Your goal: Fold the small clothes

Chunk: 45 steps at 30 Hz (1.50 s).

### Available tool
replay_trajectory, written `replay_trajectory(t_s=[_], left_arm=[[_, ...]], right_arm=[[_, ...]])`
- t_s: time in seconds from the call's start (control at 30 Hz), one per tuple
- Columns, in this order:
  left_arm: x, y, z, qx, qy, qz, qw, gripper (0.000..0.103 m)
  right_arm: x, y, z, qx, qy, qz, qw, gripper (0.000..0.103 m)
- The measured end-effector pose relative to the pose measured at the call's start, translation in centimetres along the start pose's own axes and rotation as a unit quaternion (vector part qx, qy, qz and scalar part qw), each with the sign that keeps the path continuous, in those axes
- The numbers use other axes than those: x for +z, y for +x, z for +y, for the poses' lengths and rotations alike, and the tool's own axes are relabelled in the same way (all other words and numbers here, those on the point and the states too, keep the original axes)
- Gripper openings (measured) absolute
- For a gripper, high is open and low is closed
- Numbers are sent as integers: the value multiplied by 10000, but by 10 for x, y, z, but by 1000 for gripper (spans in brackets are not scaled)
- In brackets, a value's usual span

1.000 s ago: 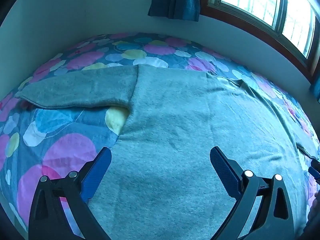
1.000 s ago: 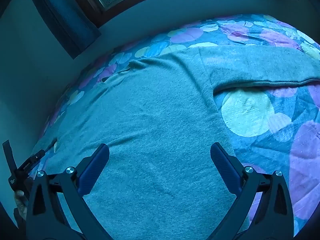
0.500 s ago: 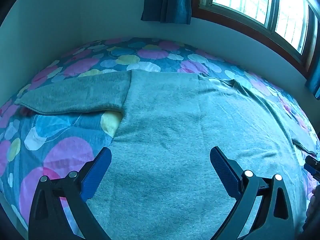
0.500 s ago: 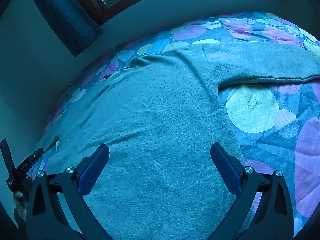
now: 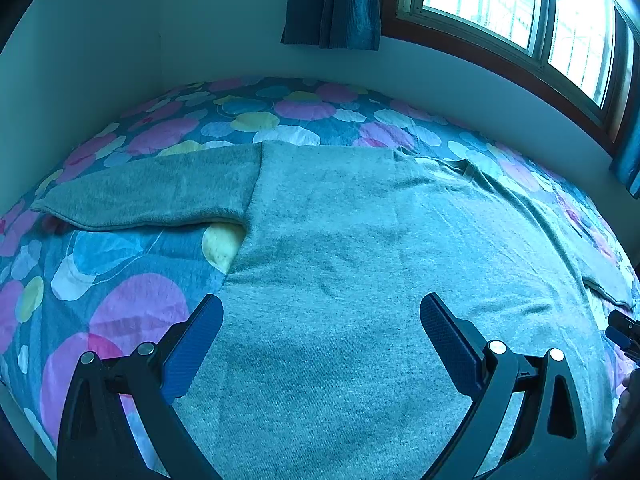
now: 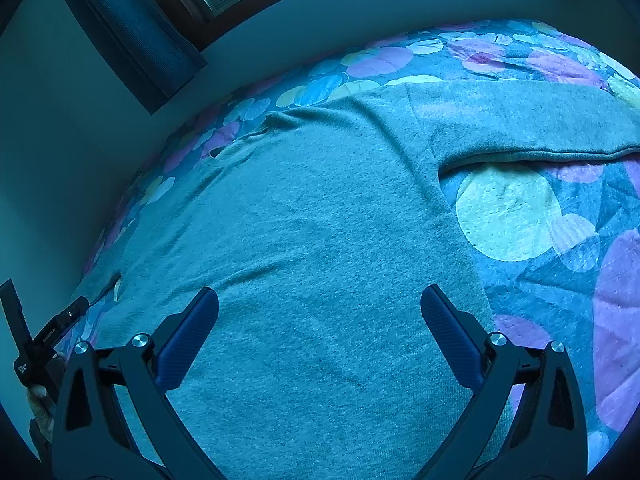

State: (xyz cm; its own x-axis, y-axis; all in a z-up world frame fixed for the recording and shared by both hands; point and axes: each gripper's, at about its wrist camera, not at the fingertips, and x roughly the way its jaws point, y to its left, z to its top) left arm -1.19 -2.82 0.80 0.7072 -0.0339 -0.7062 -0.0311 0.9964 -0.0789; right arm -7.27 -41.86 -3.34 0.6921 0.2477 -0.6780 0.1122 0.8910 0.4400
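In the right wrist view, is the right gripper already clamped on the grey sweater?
No, the right gripper is wide open above the sweater, with nothing between its fingers.

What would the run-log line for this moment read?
stage: pre-fold | grey sweater flat on patterned bedspread, sleeves spread | left gripper open above hem, empty | right gripper open above hem, empty

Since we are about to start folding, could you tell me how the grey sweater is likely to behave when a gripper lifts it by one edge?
The sweater will probably drape limply: it lies flat with soft creases. Its fuzzy knit should grip the pads rather than slip. The spread sleeve will likely trail behind.
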Motion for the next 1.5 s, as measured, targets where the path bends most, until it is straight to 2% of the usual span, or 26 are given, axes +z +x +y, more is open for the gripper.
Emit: replay_trajectory(t_s=[1.5], left_arm=[[0,-2,9,-36,-88,20,10000,98]], right_arm=[[2,-3,2,47,10,-1,10000,101]])
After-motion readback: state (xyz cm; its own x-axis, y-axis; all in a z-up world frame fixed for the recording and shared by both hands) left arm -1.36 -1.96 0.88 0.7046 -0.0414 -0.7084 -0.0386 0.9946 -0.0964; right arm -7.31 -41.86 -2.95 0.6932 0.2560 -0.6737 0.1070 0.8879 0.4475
